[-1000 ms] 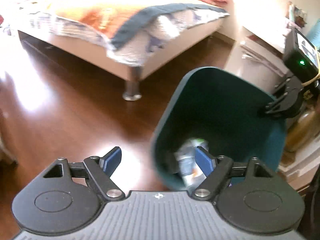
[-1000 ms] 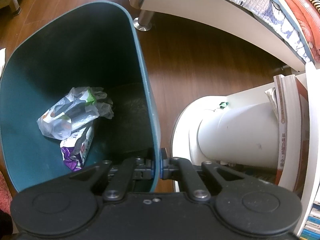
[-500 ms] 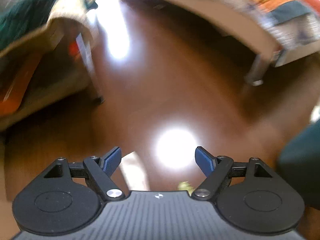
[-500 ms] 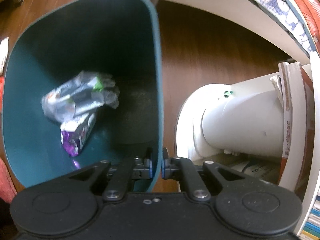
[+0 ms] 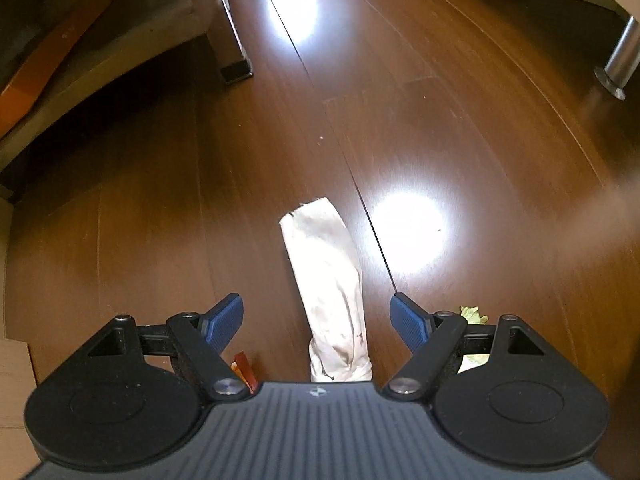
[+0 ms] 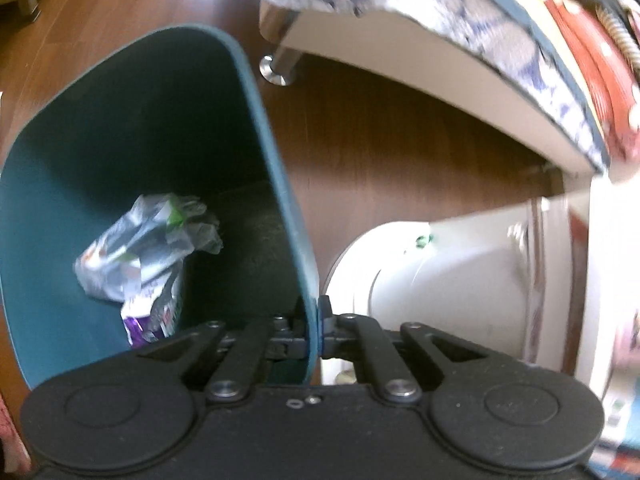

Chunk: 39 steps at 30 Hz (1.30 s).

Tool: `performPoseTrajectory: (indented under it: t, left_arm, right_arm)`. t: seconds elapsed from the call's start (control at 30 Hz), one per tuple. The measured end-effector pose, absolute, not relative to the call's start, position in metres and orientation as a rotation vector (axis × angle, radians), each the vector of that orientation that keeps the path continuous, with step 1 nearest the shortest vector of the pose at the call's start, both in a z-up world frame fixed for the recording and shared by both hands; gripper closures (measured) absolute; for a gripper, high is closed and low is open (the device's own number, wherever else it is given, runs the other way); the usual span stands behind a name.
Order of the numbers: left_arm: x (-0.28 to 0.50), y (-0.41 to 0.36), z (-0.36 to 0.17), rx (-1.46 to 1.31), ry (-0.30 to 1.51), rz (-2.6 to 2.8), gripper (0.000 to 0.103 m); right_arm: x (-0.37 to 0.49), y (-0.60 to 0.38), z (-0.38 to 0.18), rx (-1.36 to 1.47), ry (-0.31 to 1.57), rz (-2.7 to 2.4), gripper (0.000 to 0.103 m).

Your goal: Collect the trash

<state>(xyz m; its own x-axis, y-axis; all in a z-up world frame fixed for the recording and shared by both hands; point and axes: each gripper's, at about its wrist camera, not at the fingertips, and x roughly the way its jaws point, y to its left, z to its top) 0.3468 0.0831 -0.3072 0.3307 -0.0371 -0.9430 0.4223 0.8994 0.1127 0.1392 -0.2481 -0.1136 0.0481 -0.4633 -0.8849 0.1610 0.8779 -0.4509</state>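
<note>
In the left wrist view, a crumpled white paper wrapper [image 5: 330, 288] lies on the dark wooden floor, running between the blue pads of my open, empty left gripper [image 5: 318, 322]. A small green scrap [image 5: 474, 316] and an orange-red scrap [image 5: 244, 368] lie beside the fingers. In the right wrist view, my right gripper [image 6: 314, 332] is shut on the rim of a teal trash bin [image 6: 120, 128]. Inside the bin lie a silvery crumpled wrapper [image 6: 148, 248] and a purple packet [image 6: 150, 316].
A bed [image 6: 460, 40] with a patterned quilt and metal leg [image 6: 280, 64] stands beyond the bin. A white cylindrical appliance [image 6: 440, 280] is right of the bin. Low furniture with a leg [image 5: 234, 60] stands at the far left of the floor.
My left gripper swung away from the bin down to the floor and now straddles the white wrapper. The right gripper kept its hold on the bin rim and shifted the bin slightly.
</note>
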Motion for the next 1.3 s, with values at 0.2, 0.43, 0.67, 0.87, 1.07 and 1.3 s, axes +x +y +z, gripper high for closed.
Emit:
performPoseTrajectory:
  t: [0.2,0.43,0.67,0.87,1.07,1.3]
  left_arm:
    - [0.346,0.085,-0.319,0.368,1.195,-0.331,0.023]
    - [0.343,0.095,-0.334,0.342,1.196,-0.356,0.023]
    - [0.352,0.1,-0.345,0.339,1.193,-0.365,0.033]
    - [0.365,0.103,-0.356,0.296,1.273,-0.373,0.071]
    - [0.379,0.118,-0.351,0.205,1.344,-0.355,0.092]
    - [0.396,0.126,-0.309,0.193,1.33,-0.31,0.097]
  right_arm:
    - [0.179,-0.23,-0.109,-0.391,1.478,-0.424,0.101]
    - [0.218,-0.215,-0.098,-0.354,1.513,-0.402,0.099]
    - [0.265,-0.193,-0.091,-0.271,1.524,-0.372,0.101]
    - [0.309,-0.165,-0.083,-0.257,1.492,-0.367,0.099]
    - [0.328,-0.161,-0.08,-0.09,1.395,-0.436,0.097]
    - [0.331,-0.188,-0.087,0.064,1.371,-0.424,0.098]
